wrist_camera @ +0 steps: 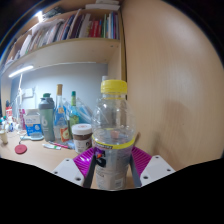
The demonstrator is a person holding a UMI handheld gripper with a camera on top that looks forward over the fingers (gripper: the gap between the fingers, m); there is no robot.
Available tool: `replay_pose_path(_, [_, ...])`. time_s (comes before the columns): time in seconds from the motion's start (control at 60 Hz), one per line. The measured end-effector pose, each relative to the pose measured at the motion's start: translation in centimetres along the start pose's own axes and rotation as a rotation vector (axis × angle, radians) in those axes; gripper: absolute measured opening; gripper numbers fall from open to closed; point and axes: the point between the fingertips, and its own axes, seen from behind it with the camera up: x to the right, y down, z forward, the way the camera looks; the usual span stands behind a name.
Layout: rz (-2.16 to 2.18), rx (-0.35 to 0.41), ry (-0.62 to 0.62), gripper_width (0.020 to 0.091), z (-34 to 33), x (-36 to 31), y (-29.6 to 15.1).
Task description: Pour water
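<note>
The clear plastic bottle with a yellow cap (112,135) fills the gap between the gripper (112,168) fingers, blocking twelve o'clock. At ten o'clock a small white-lidded jar (82,136) and a cluster of tall bottles (58,114) crowd the wooden desk (40,155) (no clean lane there). Overhead, a loaded bookshelf (70,45). At two o'clock a plain beige wall (175,80) closes that side; bare desk lies at nine.

Counted one yellow-capped bottle (113,135) between the fingers, one small jar (82,137) beside it, about three bottles (60,115) toward the desk's (40,155) far edge, one shelf of books (70,28).
</note>
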Motion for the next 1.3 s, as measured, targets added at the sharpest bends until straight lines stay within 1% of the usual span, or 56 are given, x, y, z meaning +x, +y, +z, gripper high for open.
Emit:
replay_pose_path(0.1, [0.0,0.003,0.0,0.055,0.0,0.0,-0.1])
replay_pose_path(0.167, [0.008,0.001,-0.003,0.051,0.1,0.1,-0.1])
replay_pose_path(0.183, [0.009,0.0,-0.002,0.0509,0.1,0.1,-0.1])
replay_pose_path(0.2, [0.007,-0.001,-0.002,0.0488,0.1,0.1,-0.1])
replay_pose_path(0.267, [-0.006,-0.006,0.011,0.0464,0.1,0.1,0.0])
replay_pose_path(0.283, [-0.01,-0.007,0.014,0.0445,0.0,0.1,0.0])
replay_pose_path(0.383, [-0.067,-0.034,0.008,0.0442,-0.9,-1.3,0.1])
replay_pose_path(0.5, [-0.16,0.015,-0.023,0.0438,-2.7,-4.9,-4.3])
replay_pose_path(0.6, [-0.245,0.075,-0.07,0.0437,-4.4,-10.5,-8.7])
replay_pose_path(0.667, [-0.361,0.109,-0.077,0.0438,-4.5,-14.7,-11.5])
replay_pose_path(0.783, [-0.706,0.177,-0.065,0.0439,-4.3,-22.9,-15.5])
replay_pose_path(0.833, [-0.873,0.206,-0.061,0.0439,-4.5,-26.5,-16.5])
replay_pose_path(0.933, [-1.22,0.277,-0.055,0.0437,-4.2,-34.6,-16.7])
replay_pose_path(1.033, [-1.568,0.375,-0.013,0.0434,-3.5,-40.9,-16.6])
replay_pose_path(1.15, [-1.902,0.479,0.024,0.0434,-3.7,-46.4,-15.8])
replay_pose_path(1.217, [-2.106,0.556,0.055,0.0438,-3.9,-48.8,-15.5])
replay_pose_path(1.3, [-2.261,0.635,0.056,0.0437,-4.2,-51.6,-14.9])
